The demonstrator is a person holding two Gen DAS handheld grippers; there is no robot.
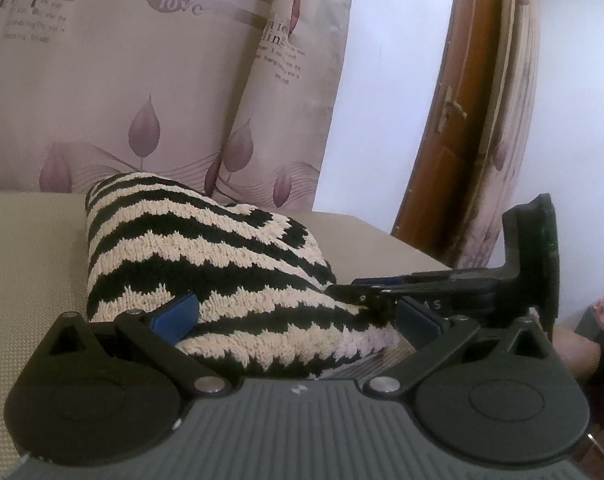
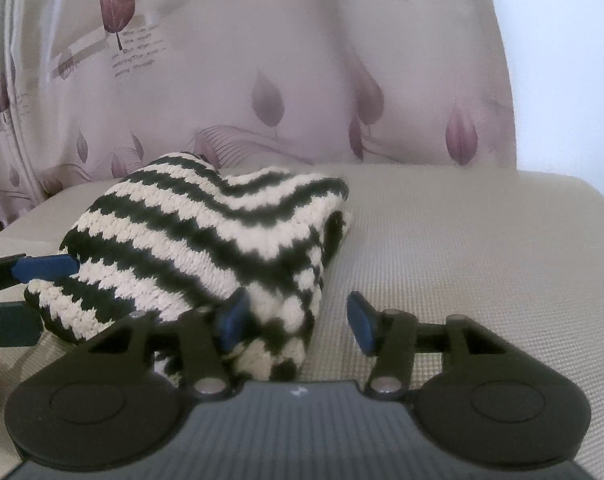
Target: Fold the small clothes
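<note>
Black-and-cream striped knit garment (image 2: 205, 240) bunched on a beige textured surface (image 2: 462, 248), right gripper (image 2: 297, 322) open at its near corner, left gripper (image 2: 33, 292) at its left edge, leaf-print curtain (image 2: 302, 80) behind

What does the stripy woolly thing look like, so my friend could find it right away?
Start at the pale beige cushion in front of the curtain with purple leaves. On it lies a chunky knitted garment, folded into a lumpy bundle. It is the only thing with black and cream zigzag stripes; everything around it is plain or pale.
</note>
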